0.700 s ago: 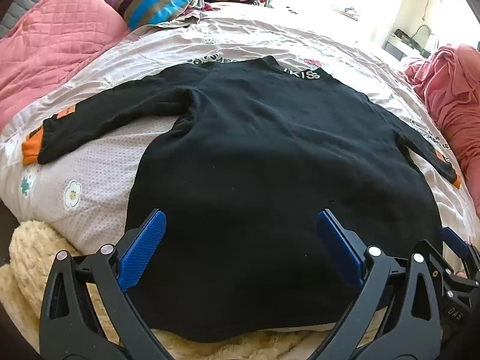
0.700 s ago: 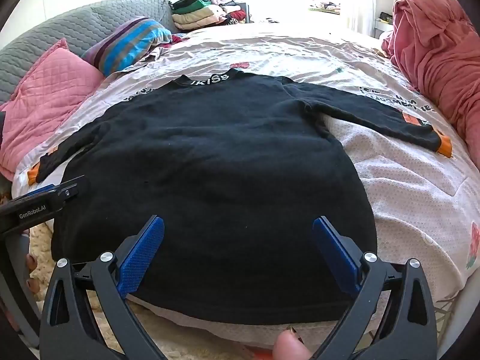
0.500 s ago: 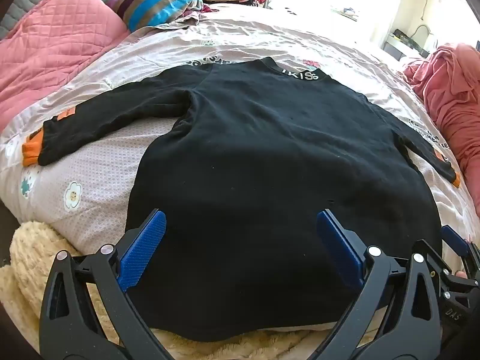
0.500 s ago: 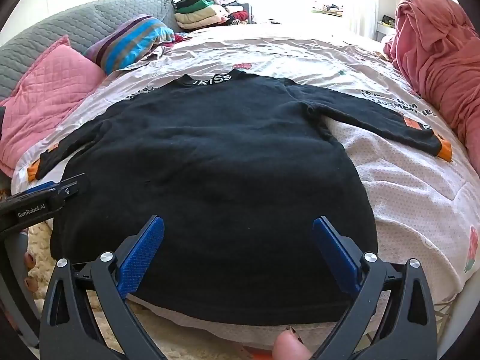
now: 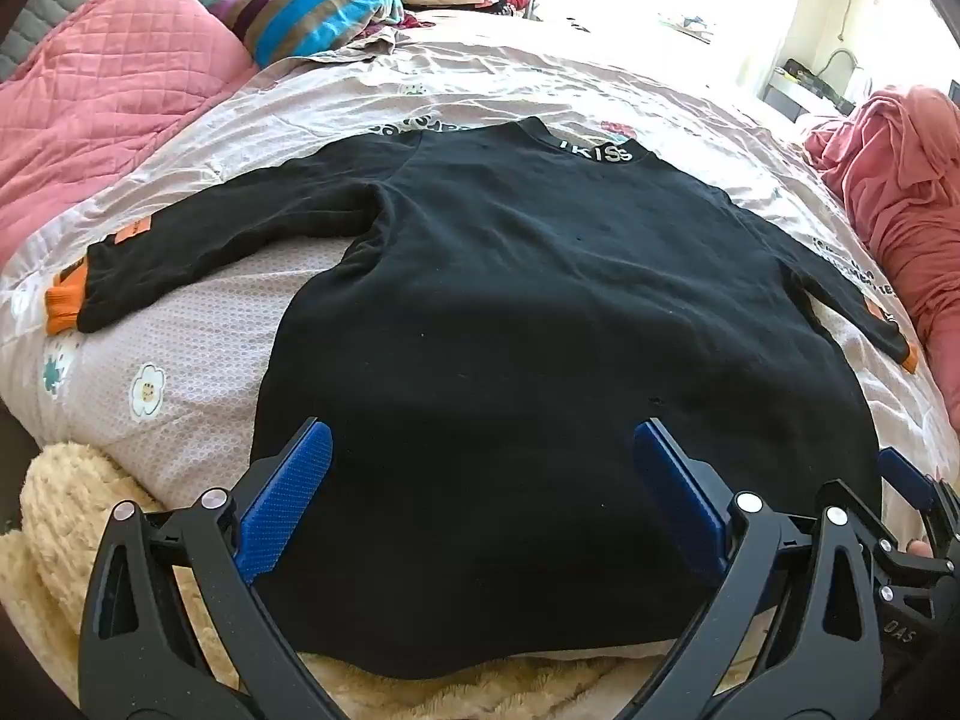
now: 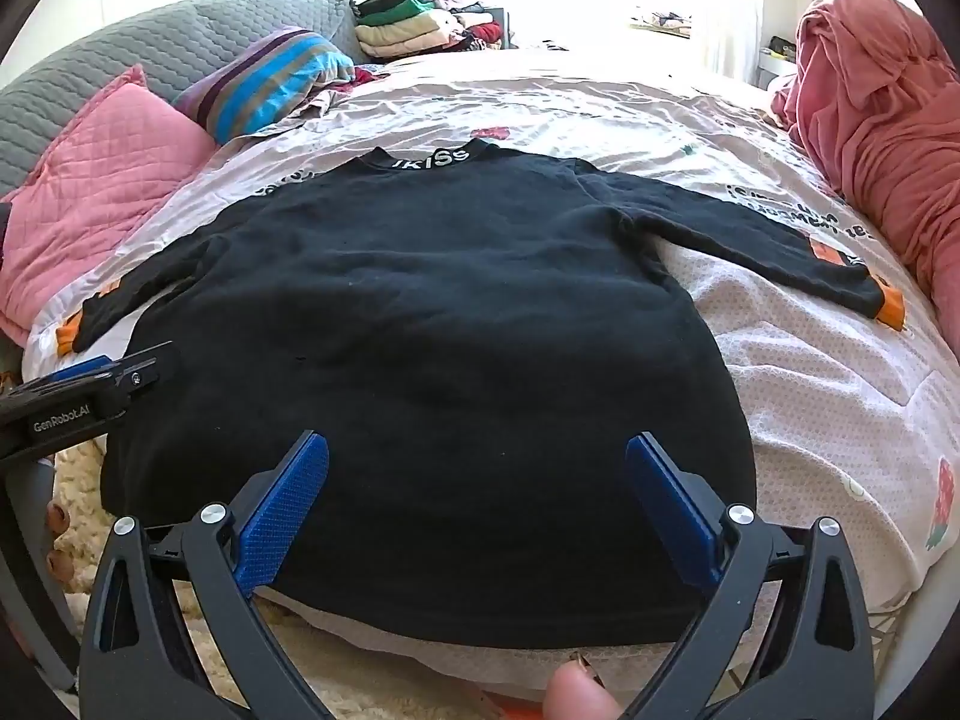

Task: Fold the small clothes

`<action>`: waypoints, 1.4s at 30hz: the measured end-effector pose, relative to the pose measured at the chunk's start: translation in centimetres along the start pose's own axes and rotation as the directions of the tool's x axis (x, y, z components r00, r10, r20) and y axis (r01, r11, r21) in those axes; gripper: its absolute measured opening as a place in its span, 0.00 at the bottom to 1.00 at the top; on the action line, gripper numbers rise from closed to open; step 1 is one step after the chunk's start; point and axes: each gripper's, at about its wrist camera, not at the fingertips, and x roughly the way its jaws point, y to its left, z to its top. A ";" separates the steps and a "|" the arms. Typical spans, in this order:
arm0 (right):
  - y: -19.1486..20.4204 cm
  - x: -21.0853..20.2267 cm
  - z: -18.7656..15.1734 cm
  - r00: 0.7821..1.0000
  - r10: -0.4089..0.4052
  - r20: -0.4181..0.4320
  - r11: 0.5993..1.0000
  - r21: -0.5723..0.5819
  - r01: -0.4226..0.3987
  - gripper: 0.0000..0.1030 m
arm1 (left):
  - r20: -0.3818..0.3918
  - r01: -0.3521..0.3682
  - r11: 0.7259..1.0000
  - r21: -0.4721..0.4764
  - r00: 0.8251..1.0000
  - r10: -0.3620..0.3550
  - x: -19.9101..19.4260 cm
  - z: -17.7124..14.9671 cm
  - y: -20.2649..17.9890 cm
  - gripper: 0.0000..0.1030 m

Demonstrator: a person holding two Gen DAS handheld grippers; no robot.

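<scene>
Black sweater (image 5: 540, 360) lies flat on bed sheet (image 5: 198, 372), both sleeves spread, collar at far end, hem nr the grippers. Left gripper (image 5: 480, 498) & right gripper (image 6: 477, 495) hover above hem, fingers spread wide, nothing btwn them. Pink pillow (image 6: 102, 180) at far left.

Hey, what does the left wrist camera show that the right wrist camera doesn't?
Only the left wrist view shows the flower print on the sheet and the cream fluffy blanket clearly at the bed's edge. Only the right wrist view shows the grey quilted headboard broadly and a fingertip at the bottom edge. Both show the black sweater spread flat, sleeves out, the pink pillow, the striped pillow, and each view's own open gripper: left gripper, right gripper.
</scene>
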 end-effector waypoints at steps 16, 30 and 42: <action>0.3 0.1 0.1 1.000 0.005 -0.001 1.000 -0.007 -0.005 0.96 | 0.008 0.003 1.000 0.000 1.000 -0.003 -0.2 -0.3 0.4 0.92; 0.3 -0.1 0.3 1.000 0.007 0.005 1.000 -0.010 -0.007 0.96 | 0.012 -0.003 1.000 0.003 1.000 0.003 -0.2 -0.3 0.5 0.92; 0.4 -0.1 0.2 1.000 0.009 0.004 1.000 -0.018 -0.009 0.96 | 0.014 -0.006 1.000 0.006 1.000 0.006 -0.3 -0.2 0.5 0.92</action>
